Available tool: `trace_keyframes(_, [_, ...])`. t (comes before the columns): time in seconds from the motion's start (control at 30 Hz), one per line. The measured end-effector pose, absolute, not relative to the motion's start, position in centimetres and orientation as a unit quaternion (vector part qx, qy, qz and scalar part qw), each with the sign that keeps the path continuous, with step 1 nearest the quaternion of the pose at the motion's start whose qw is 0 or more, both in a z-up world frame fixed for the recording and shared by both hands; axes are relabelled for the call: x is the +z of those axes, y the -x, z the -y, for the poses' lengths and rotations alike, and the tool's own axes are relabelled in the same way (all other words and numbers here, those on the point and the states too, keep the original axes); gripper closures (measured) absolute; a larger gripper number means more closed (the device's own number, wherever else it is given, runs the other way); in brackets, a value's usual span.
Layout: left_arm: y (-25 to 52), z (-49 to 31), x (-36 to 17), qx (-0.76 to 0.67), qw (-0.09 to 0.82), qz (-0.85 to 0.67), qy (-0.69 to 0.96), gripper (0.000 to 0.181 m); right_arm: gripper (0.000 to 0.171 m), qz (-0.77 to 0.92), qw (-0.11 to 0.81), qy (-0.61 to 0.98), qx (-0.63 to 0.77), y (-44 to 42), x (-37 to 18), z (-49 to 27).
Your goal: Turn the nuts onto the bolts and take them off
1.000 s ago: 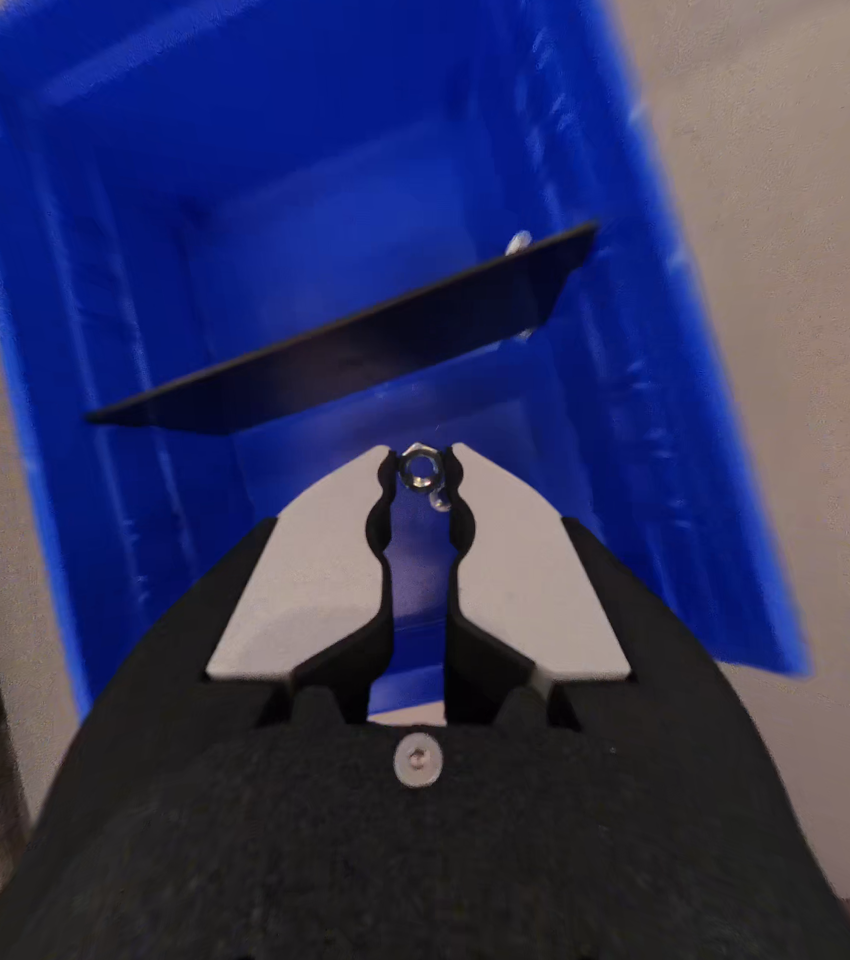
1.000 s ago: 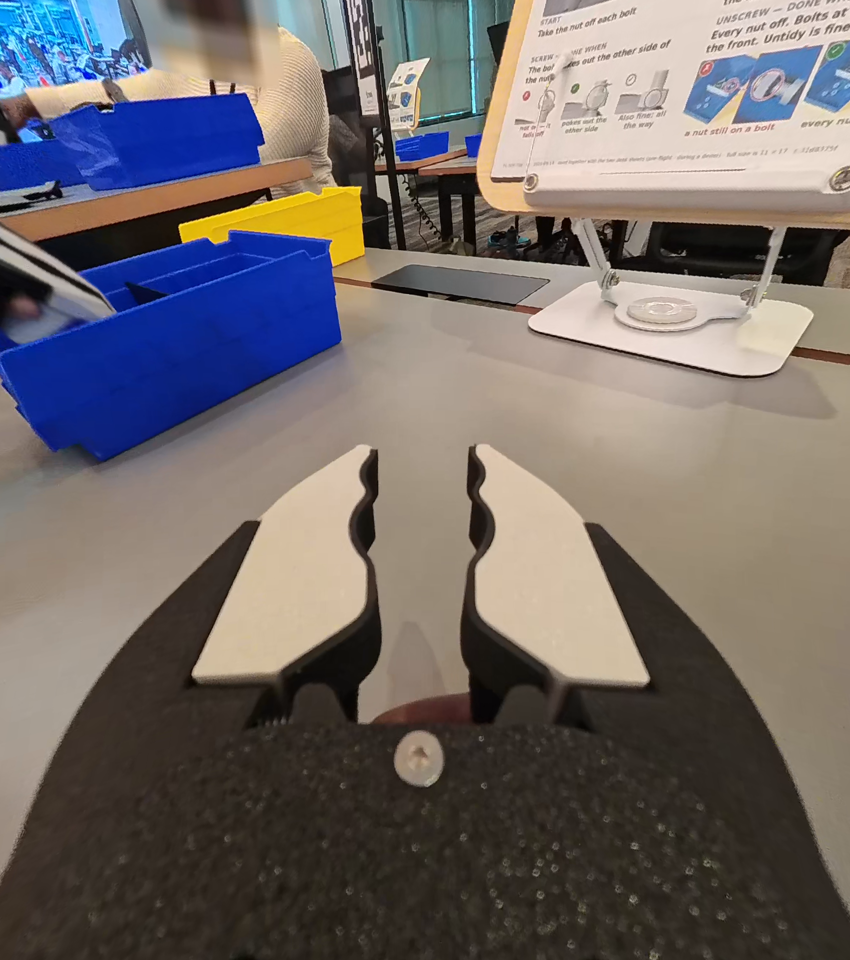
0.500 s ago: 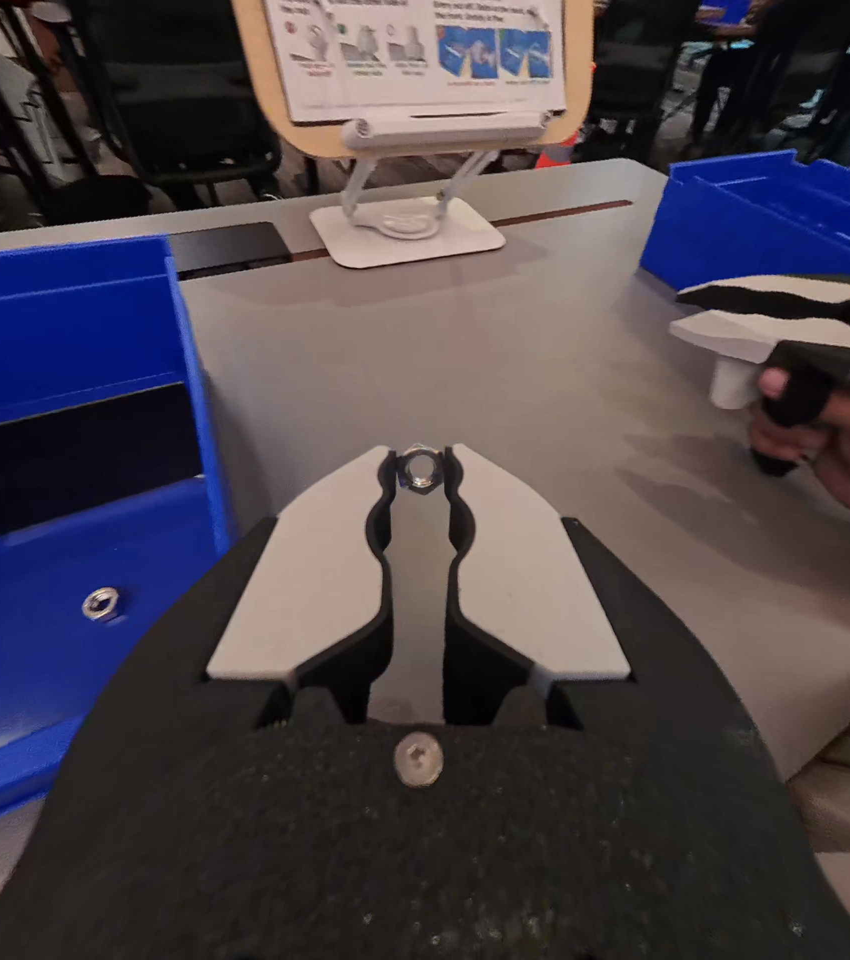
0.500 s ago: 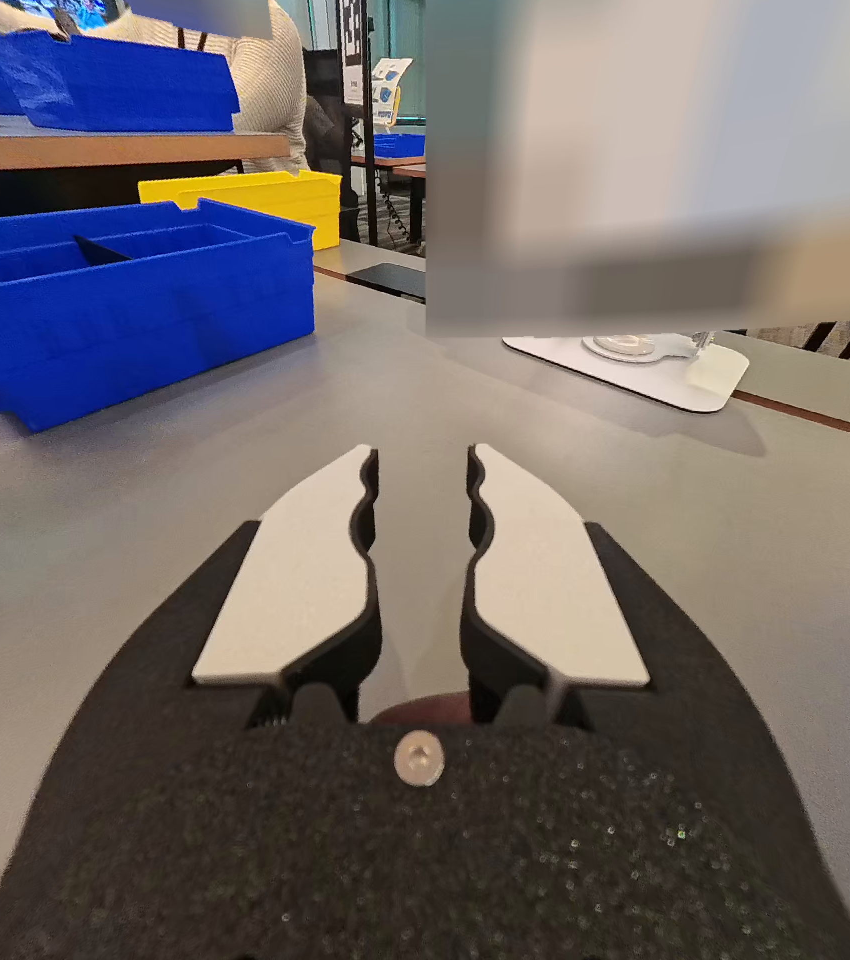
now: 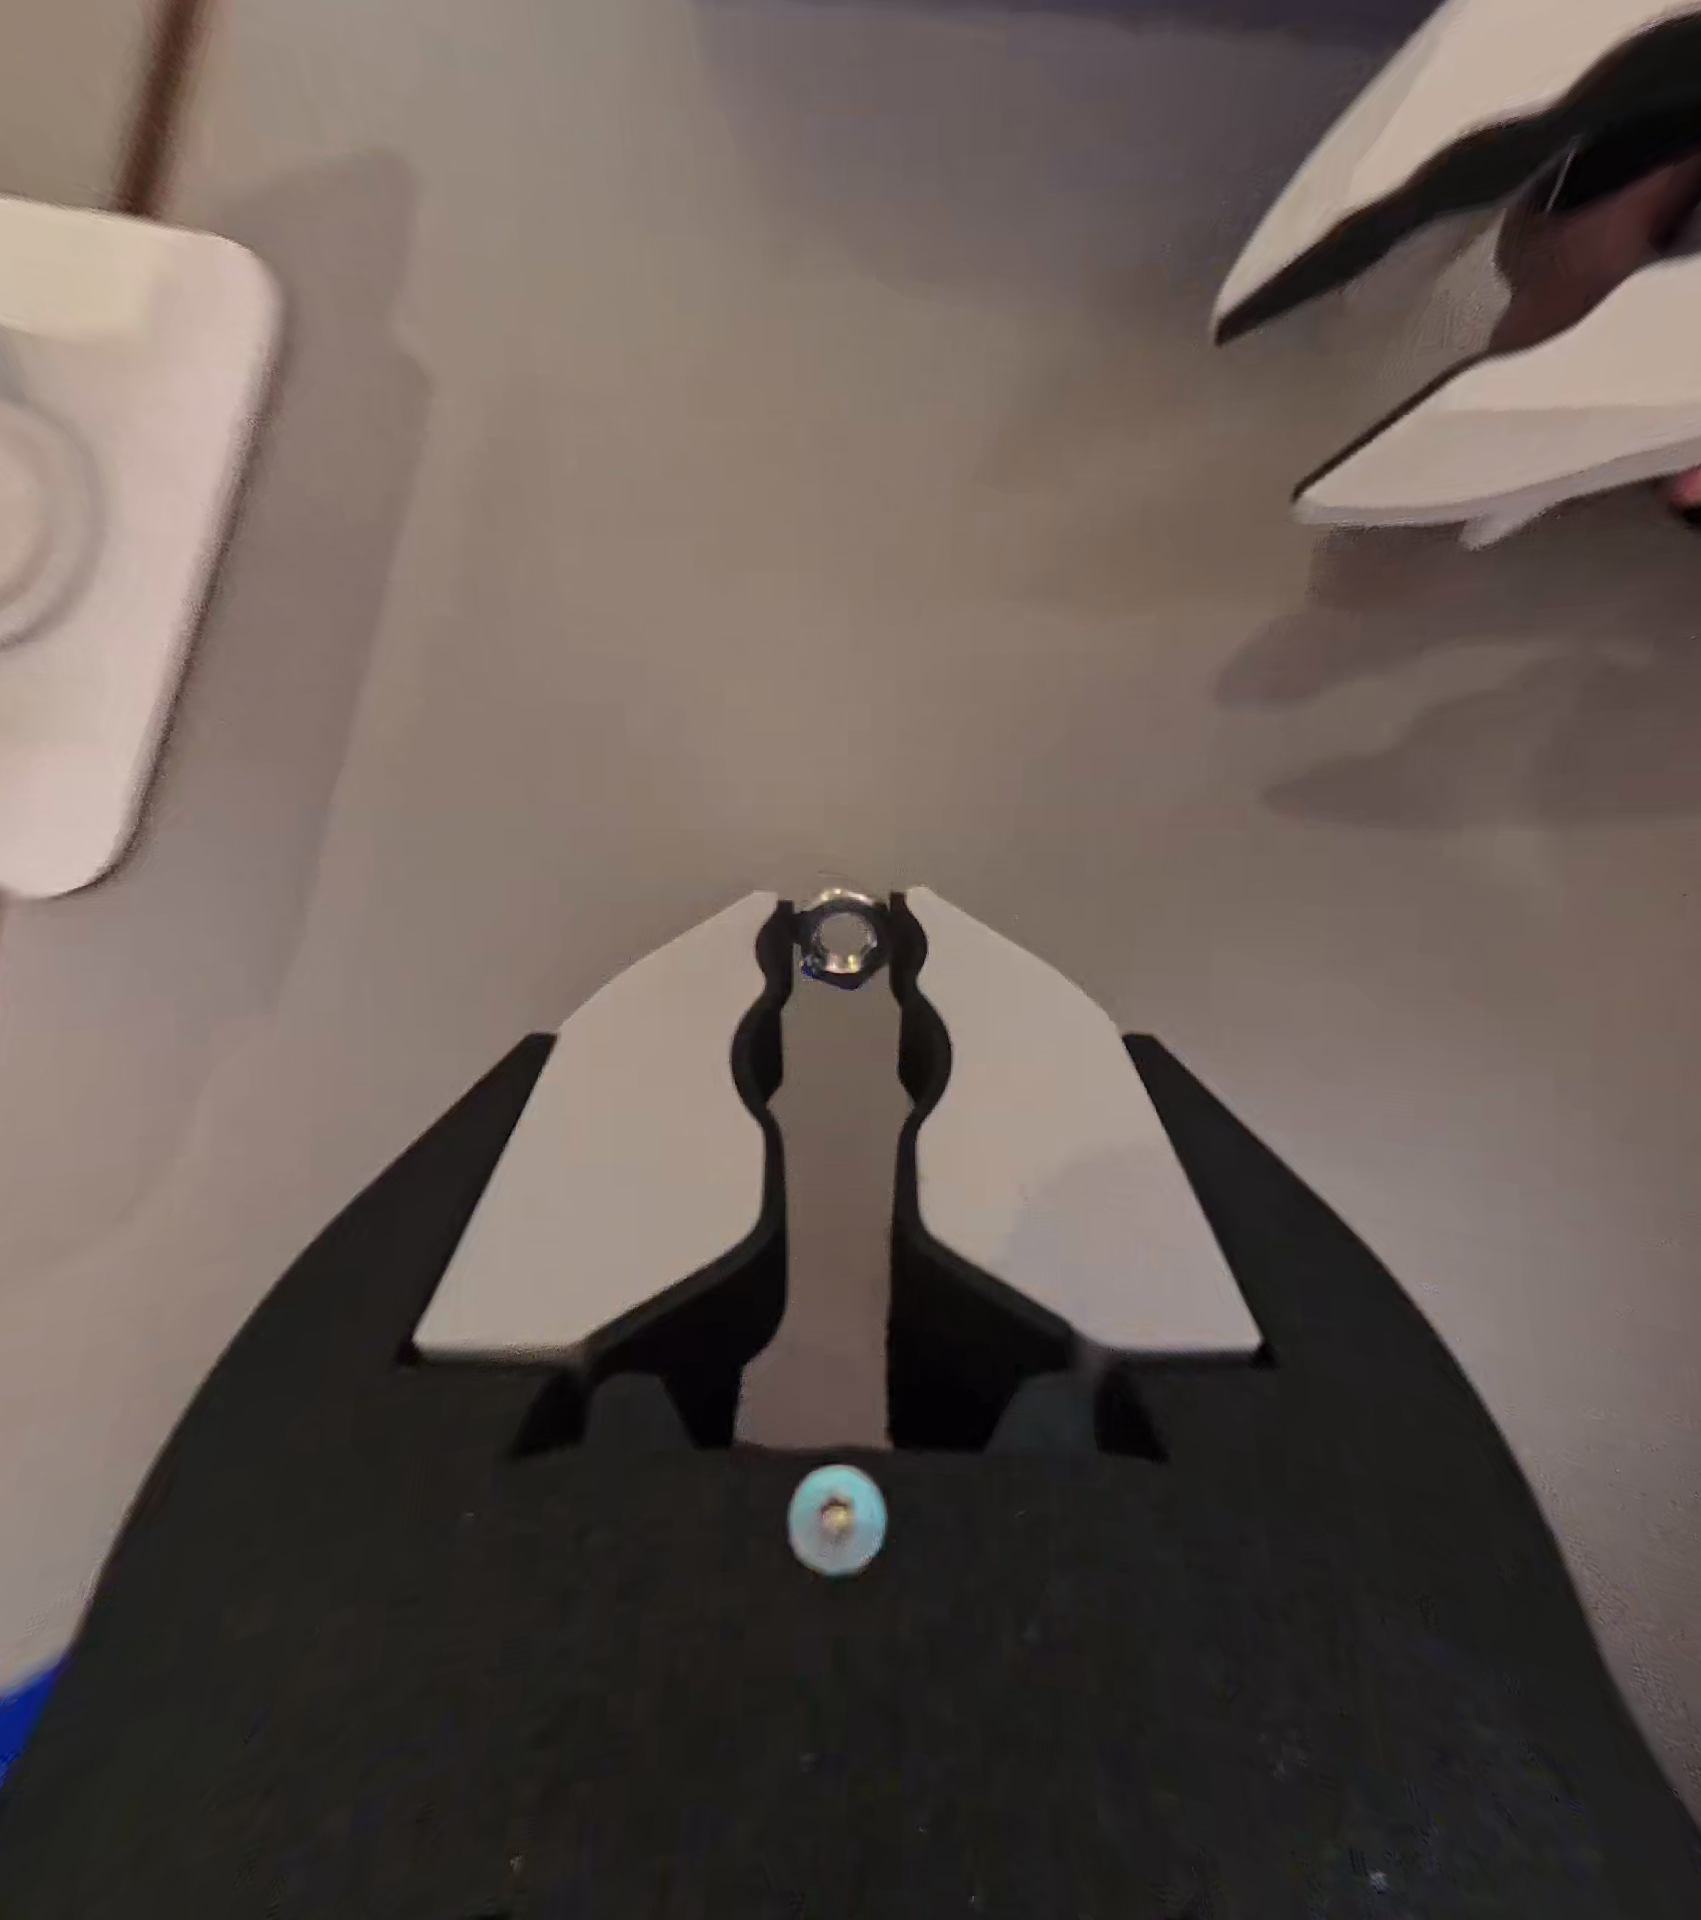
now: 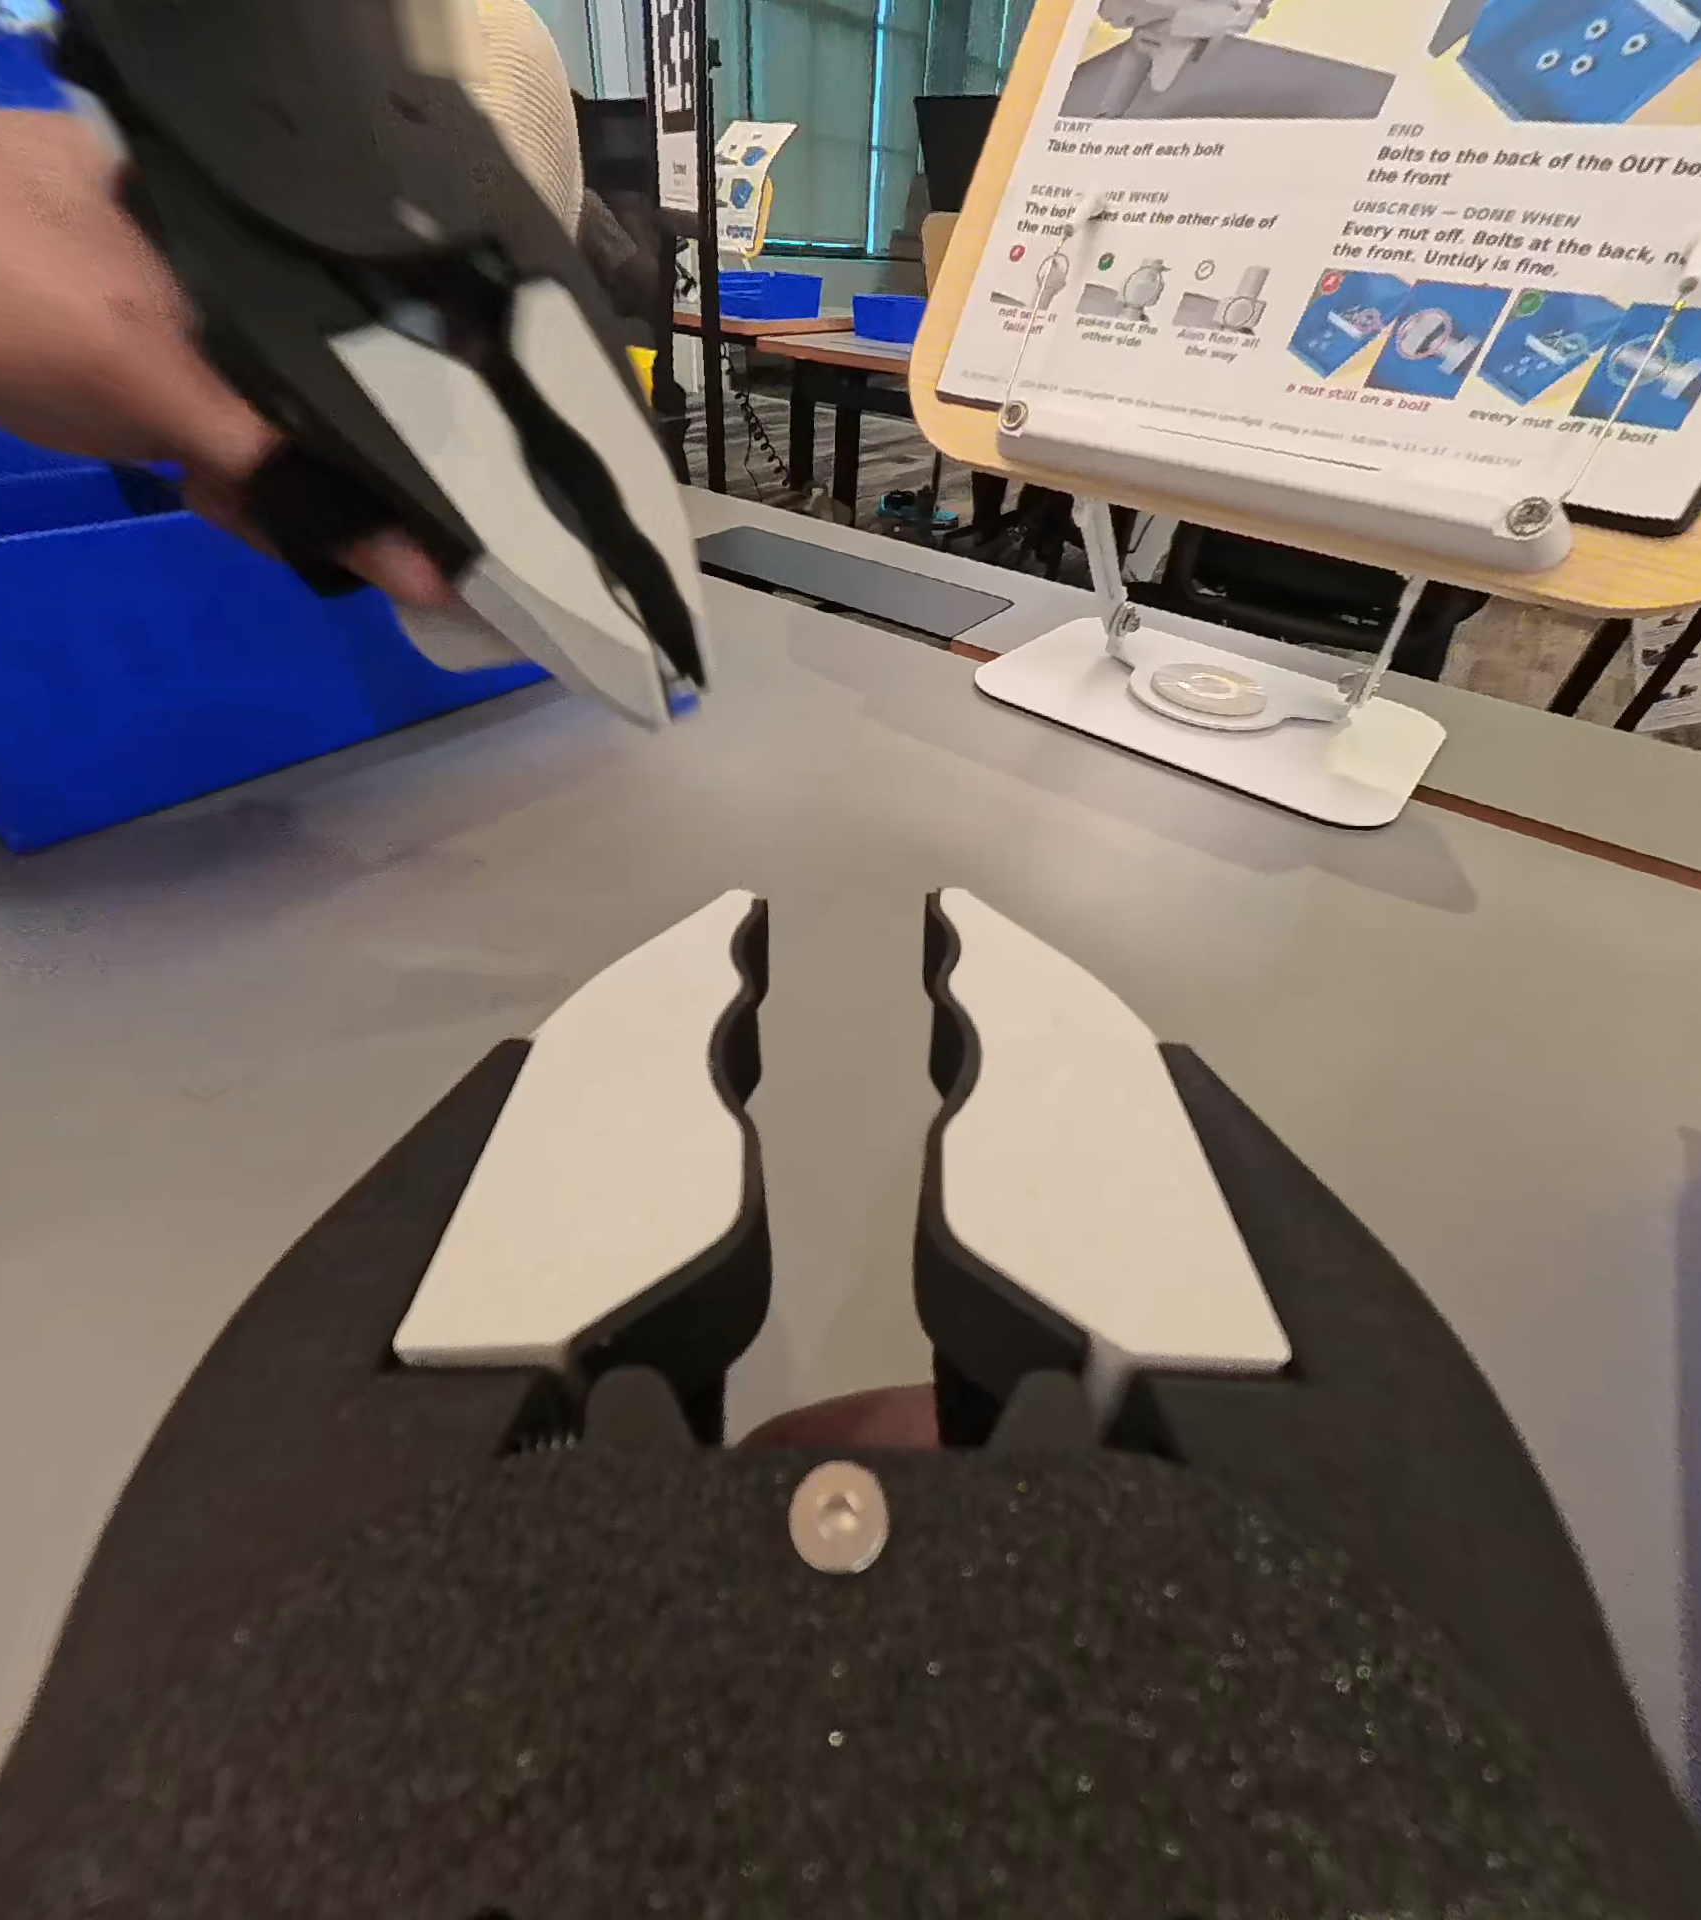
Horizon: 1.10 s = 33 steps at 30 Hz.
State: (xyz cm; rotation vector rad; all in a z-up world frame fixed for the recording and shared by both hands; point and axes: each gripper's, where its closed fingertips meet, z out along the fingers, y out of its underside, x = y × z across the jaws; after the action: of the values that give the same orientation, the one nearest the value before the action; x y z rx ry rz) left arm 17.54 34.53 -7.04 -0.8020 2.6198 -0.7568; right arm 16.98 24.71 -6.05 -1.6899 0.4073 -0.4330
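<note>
A grey table spreads under both tools, with a blue bin at its left and a white-footed instruction stand behind. The right gripper hovers over the tabletop, fingers spread with nothing between them. The left gripper pinches a small silver hex nut at its very tips, bore facing the camera. In the left wrist view the surroundings are motion-blurred, and the stand's foot is cut off.
</note>
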Motion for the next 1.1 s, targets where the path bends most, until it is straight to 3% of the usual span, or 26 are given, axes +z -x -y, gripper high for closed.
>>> trace_keyframes(0.1, [-18.7, -33.6, -10.4, -0.208, 0.072, -0.948, 0.232, 0.164, 0.143, -0.171, 0.621, 0.739, -0.197, -16.9, -6.1, -24.8])
trace_keyframes(0.33, [-20.7, -32.4, -13.9, -0.164, 0.004, -0.968, 0.19, 0.164, 0.143, -0.17, 0.616, 0.742, -0.204, -17.0, -6.3, -24.8])
trace_keyframes(0.8, [-21.1, -32.2, -16.0, -0.128, -0.005, -0.976, 0.174, 0.16, 0.144, -0.168, 0.614, 0.745, -0.2, -16.9, -6.4, -24.9])
trace_keyframes(0.87, [-21.5, -32.6, -16.0, -0.114, 0.02, -0.976, 0.183, 0.141, 0.144, -0.167, 0.614, 0.745, -0.201, -16.9, -6.4, -24.9])
trace_keyframes(0.97, [-21.7, -32.5, -13.9, -0.144, 0.082, -0.968, 0.188, 0.143, 0.144, -0.168, 0.614, 0.745, -0.199, -16.9, -6.4, -24.9])
trace_keyframes(1.1, [-20.4, -32.0, -6.8, -0.281, 0.186, -0.901, 0.275, 0.147, 0.144, -0.167, 0.615, 0.744, -0.2, -16.9, -6.4, -24.9])
